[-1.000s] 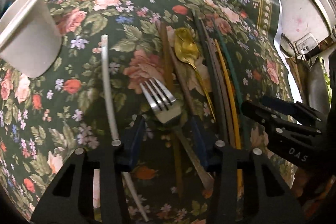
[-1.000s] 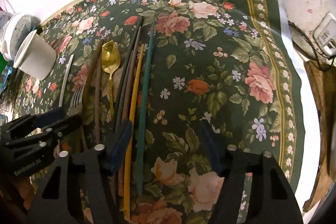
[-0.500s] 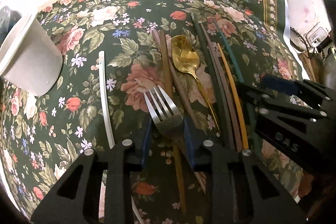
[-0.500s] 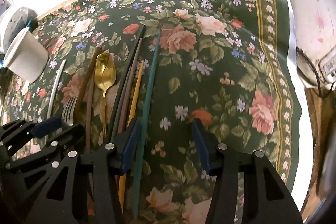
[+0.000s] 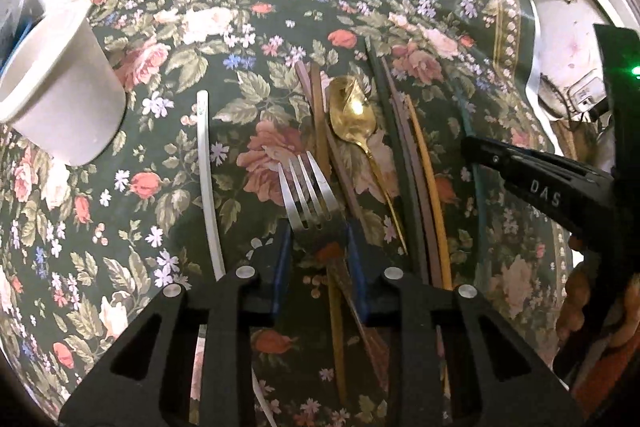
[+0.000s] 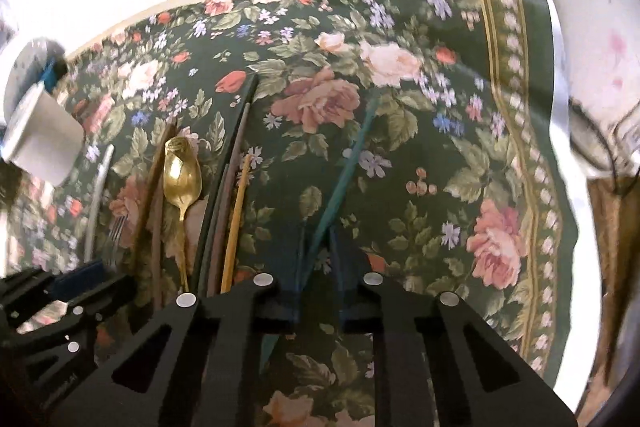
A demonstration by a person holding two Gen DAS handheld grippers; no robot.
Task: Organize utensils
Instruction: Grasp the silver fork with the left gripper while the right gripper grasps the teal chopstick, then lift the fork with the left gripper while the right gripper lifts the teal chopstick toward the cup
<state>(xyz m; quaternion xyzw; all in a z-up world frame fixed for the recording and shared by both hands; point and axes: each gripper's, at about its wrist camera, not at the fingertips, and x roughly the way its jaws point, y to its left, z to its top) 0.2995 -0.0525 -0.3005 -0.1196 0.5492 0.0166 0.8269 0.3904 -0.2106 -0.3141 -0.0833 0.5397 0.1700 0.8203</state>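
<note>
My left gripper (image 5: 316, 239) is shut on the silver fork (image 5: 306, 191), whose tines point away from me, lifted a little over the floral cloth. My right gripper (image 6: 318, 239) is shut on the teal chopstick (image 6: 352, 163), which angles up and to the right, away from the row. On the cloth lie a gold spoon (image 5: 354, 115), brown chopsticks (image 5: 318, 115), a dark, a mauve and a yellow chopstick (image 5: 424, 163), and a white chopstick (image 5: 208, 179). A white cup (image 5: 60, 99) stands at the left.
A white appliance with a cable (image 5: 572, 27) stands off the cloth's right edge. The cloth's patterned border (image 6: 516, 107) runs down the right side. A white wall lies behind the table. The right gripper's body (image 5: 552, 183) shows in the left wrist view.
My left gripper closed on the fork and raised it slightly. My right gripper closed on the teal chopstick and swung it out to the right of the row.
</note>
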